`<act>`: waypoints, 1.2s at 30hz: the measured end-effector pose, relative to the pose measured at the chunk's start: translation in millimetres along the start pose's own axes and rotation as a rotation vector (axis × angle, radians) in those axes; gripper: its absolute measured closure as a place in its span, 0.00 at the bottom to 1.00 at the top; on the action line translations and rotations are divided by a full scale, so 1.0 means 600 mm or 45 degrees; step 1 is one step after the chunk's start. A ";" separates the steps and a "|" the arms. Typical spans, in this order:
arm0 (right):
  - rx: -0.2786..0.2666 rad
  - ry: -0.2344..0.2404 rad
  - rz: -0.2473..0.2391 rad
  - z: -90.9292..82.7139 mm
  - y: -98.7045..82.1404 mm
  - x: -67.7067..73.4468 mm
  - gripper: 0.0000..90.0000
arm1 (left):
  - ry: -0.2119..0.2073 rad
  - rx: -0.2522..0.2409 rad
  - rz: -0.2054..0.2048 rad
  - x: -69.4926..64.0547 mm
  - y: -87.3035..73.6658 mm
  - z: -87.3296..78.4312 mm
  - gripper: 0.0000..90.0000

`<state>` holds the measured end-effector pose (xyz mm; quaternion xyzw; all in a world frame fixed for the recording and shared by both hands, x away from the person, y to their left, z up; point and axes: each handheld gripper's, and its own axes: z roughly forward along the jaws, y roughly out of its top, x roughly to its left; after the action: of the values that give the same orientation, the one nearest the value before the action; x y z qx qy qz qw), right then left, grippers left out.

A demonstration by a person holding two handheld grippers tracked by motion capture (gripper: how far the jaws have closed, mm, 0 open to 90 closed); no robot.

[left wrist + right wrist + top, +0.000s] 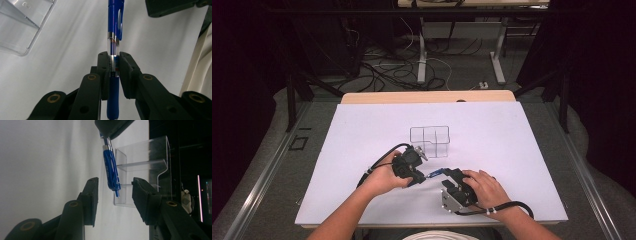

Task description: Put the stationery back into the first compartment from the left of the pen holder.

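pen (113, 50) — tip cut off by frame edge; barrel perhaps hidden between jaws.

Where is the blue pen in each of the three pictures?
High view: the blue pen is low in the middle, a small streak between the left gripper and the right gripper.
Left gripper view: upright in the centre, pinched between the black jaws.
Right gripper view: hanging in the upper middle, its end between the spread jaws, untouched.
Shared landmark: the clear plastic organizer on the white table.
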<state>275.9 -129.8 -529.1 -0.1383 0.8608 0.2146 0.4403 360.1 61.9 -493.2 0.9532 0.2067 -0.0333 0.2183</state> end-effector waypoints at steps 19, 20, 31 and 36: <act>0.024 0.006 -0.130 0.009 0.008 0.013 0.73 | -0.079 -0.006 -0.062 -0.011 0.009 0.008 0.88; 0.025 0.007 -0.151 0.009 0.008 0.013 0.73 | -0.084 -0.012 -0.063 -0.012 0.009 0.009 0.88; 0.043 0.019 -0.223 0.012 0.010 0.017 0.78 | -0.123 -0.025 -0.030 -0.025 0.018 0.012 0.88; 0.063 0.052 -0.249 0.012 0.013 0.018 0.82 | -0.153 -0.035 -0.012 -0.030 0.022 0.012 0.88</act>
<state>271.5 -120.3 -539.5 -0.2153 0.8569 0.1465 0.4448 348.9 41.2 -491.9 0.9454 0.1983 -0.0885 0.2430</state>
